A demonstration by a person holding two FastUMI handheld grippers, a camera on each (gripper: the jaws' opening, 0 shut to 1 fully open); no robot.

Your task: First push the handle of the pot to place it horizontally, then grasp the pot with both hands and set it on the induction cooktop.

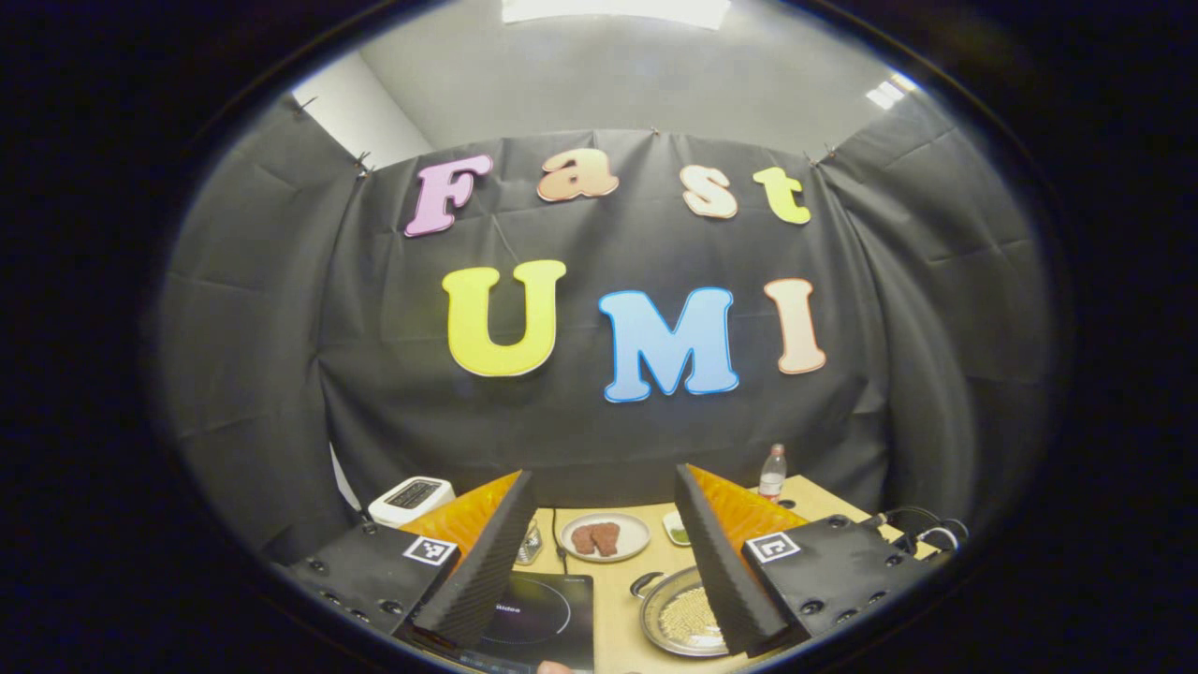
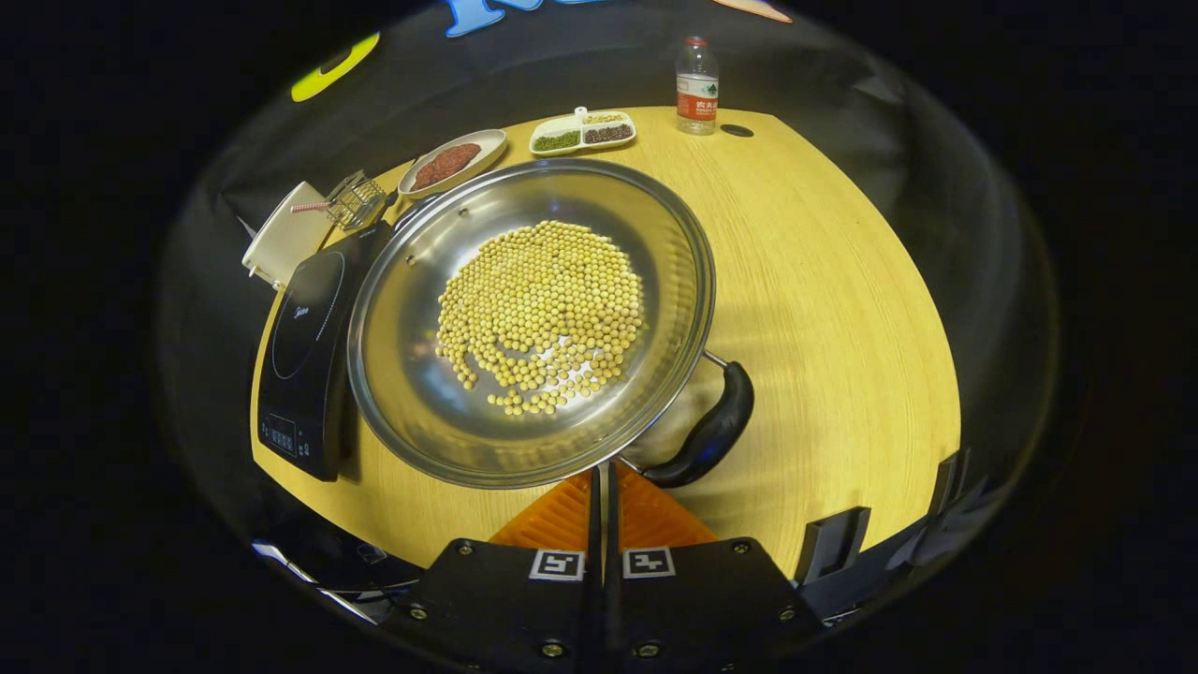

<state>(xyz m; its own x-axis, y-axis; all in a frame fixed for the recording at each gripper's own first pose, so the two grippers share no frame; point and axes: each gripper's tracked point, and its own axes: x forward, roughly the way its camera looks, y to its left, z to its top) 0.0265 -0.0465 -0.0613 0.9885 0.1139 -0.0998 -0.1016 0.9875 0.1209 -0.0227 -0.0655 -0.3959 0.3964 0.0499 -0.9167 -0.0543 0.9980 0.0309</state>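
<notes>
The steel pot [image 2: 402, 374] holding soybeans stands on the wooden table [image 2: 842, 309], right beside the black induction cooktop [image 2: 304, 356]. Its curved black handle [image 2: 711, 431] sticks out at the near right of the rim. My right gripper [image 2: 604, 473] is shut, with its tips at the pot's near rim just left of that handle. Raised over the table's near side, my left gripper [image 1: 606, 473] is open with nothing between its fingers. Below it lie the cooktop [image 1: 538, 613] and the pot [image 1: 679, 618], whose other handle [image 1: 646, 582] points toward the back.
At the back stand a plate of red food [image 2: 449, 161], a divided dish of beans [image 2: 582, 133] and a water bottle [image 2: 696, 86]. A white toaster [image 2: 285, 234] and a small wire basket [image 2: 356, 199] sit behind the cooktop. Cables [image 1: 922, 529] lie to the right.
</notes>
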